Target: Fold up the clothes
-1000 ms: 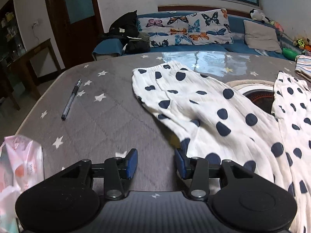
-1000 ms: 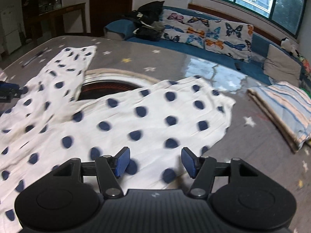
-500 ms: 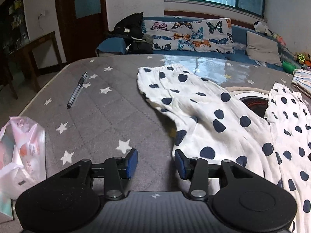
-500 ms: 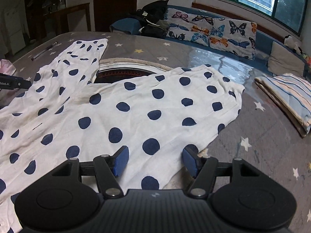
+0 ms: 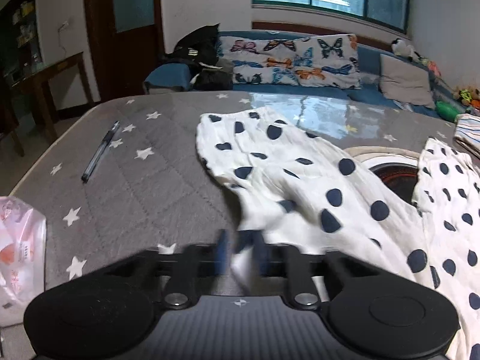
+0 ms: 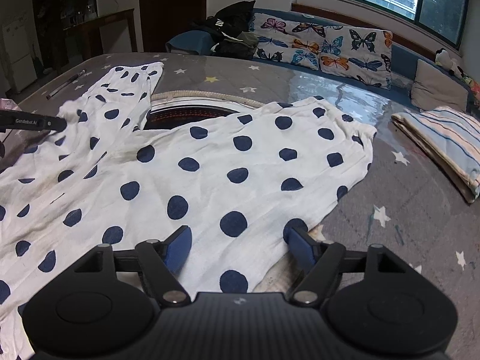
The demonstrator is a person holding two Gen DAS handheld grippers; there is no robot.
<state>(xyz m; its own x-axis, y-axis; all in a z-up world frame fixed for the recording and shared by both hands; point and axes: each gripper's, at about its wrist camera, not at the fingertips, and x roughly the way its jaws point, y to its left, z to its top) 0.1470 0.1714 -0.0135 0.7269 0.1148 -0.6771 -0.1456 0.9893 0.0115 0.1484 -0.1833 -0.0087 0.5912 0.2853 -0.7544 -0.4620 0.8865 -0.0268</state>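
In the left wrist view, the left gripper (image 5: 240, 253) is blurred by motion, its blue pads drawn close together with a fold of the polka-dot trousers (image 5: 300, 186) pinched between them at the near edge of one leg. That leg runs away from the gripper across the grey star-patterned table cover (image 5: 144, 186), its hem lying toward the far side, and the cloth near the grip is bunched and slightly raised. A pen (image 5: 100, 151) lies apart to the left on the cover, and a pink and white plastic bag (image 5: 18, 249) sits at the near left edge. Beyond the table stands a blue sofa with butterfly cushions (image 5: 294, 61). In the right wrist view, the right gripper (image 6: 240, 241) has its fingers spread wide, holding nothing, and hovers over the near edge of the other trouser leg (image 6: 228, 162), which lies flat and broad on the cover. The two legs spread apart in a V, with a round dark opening in the table (image 6: 192, 112) showing between them. The left gripper's finger (image 6: 33, 121) appears at the far left, touching the cloth of the far leg. A folded striped cloth (image 6: 441, 138) lies well apart to the right.
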